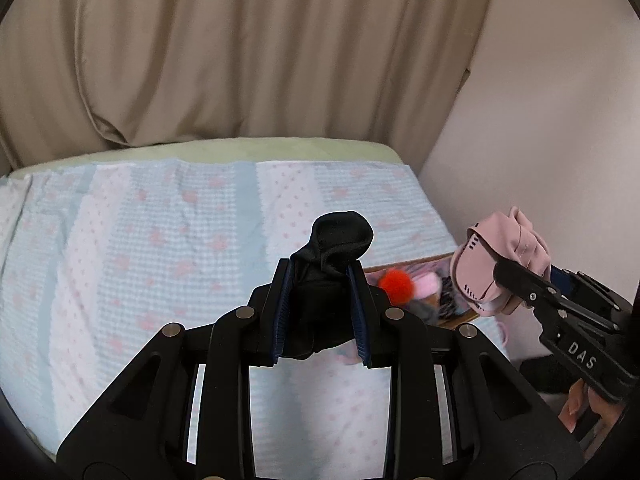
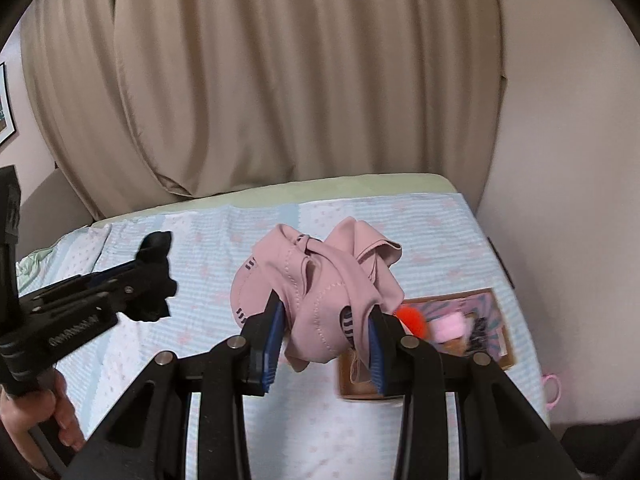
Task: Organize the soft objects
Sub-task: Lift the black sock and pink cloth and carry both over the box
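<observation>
On the left, we hold the left gripper (image 1: 322, 312) above the bed (image 1: 120, 240), its jaws closed tight on a black cloth (image 1: 336, 244). The cloth is bunched between the blue pads (image 1: 282, 312), with a rounded wad standing up past the tips and a fold hanging below them. It is clear of the quilt.

To its right, we hold the right gripper (image 2: 322, 344) at about the same height, jaws clamped on a pink garment (image 2: 320, 280). The garment is crumpled, with white stitching and short dark dashes along its edges; loops of it rise above the tips and a lobe droops beneath. It, too, hangs free of the bed.

Further right, a wooden box (image 2: 506, 344) sits on the quilt near the bed's right edge, close to the wall (image 2: 560, 160). Inside it we see an orange pompom (image 2: 414, 320), a pale pink soft piece (image 2: 450, 328) beside it, and something dark and striped that is too blurred to name.

A small pink loop (image 2: 552, 392) lies at the bed's right edge, past the box. A beige curtain (image 2: 260, 80) hangs behind the bed.
</observation>
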Motion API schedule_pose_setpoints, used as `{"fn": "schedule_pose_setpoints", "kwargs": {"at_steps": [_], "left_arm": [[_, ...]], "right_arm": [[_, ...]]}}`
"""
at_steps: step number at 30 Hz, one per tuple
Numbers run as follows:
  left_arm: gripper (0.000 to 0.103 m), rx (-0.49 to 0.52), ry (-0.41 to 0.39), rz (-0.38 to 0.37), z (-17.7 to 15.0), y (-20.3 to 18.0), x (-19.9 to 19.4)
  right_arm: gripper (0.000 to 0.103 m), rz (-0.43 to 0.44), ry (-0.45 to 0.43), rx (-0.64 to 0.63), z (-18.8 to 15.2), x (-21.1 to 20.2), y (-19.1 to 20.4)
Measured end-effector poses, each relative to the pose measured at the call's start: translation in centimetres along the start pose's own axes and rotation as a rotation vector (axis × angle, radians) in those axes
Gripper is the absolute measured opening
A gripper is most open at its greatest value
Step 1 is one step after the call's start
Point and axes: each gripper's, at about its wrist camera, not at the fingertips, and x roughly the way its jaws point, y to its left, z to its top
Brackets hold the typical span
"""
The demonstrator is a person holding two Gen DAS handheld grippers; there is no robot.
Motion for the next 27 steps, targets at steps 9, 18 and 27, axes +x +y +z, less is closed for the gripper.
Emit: {"fn": "schedule_pose_setpoints", "kwargs": {"at_steps": [9, 18, 27], "left_arm": [[0.024, -0.07, 0.062, 0.0, -0.2, -9.0, 7.1], [0.024, -0.071, 0.232, 0.026, -2.6, -13.2, 16.7], [0.024, -0.091, 0.422, 0.039, -6.5, -12.7, 26.0]], "right_arm": [[0.033, -0.02, 0.055, -0.004, 0.7, 1.6, -11.8], [0.033, -0.032, 0.188, 0.043, 0.8, 7.4, -19.8], [0.033, -0.039, 0.344, 0.134, -1.5, 14.5, -23.8]]}}
